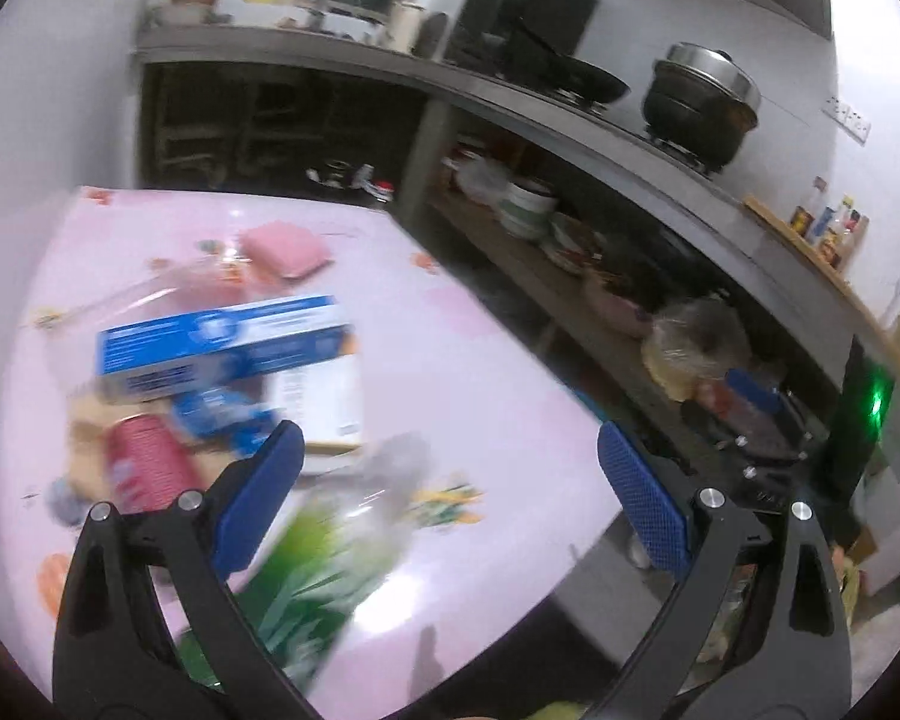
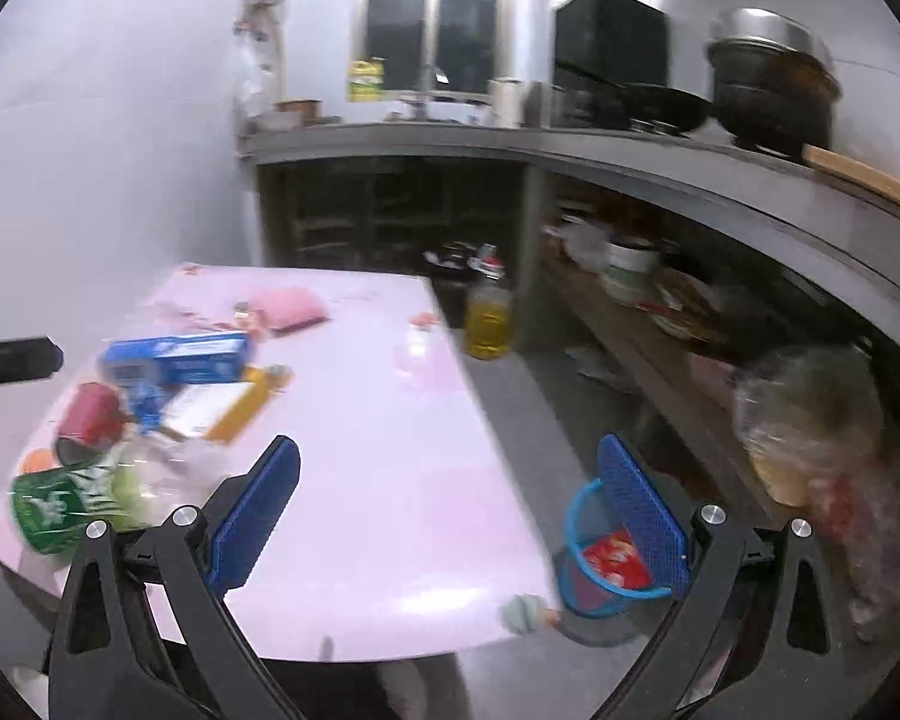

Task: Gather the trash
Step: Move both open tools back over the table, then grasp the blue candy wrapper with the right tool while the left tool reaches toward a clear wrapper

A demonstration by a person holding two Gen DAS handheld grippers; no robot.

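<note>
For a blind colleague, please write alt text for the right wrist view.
The open right gripper hovers over a pink table with trash at its left: a blue box, a red can. A blue bin stands on the floor.

Dim indoor lighting, cool and violet-tinted. Glaring off the glossy pink bench (image 2: 390,480) near its front edge and blowing out pale walls. Smearing with motion blur across the blue rectangular cardboard box (image 1: 222,342) and green plastic wrapper (image 2: 60,504). Bending straight shelves toward the dark fisheye rims. Staying sharp only on the black tools.
</note>
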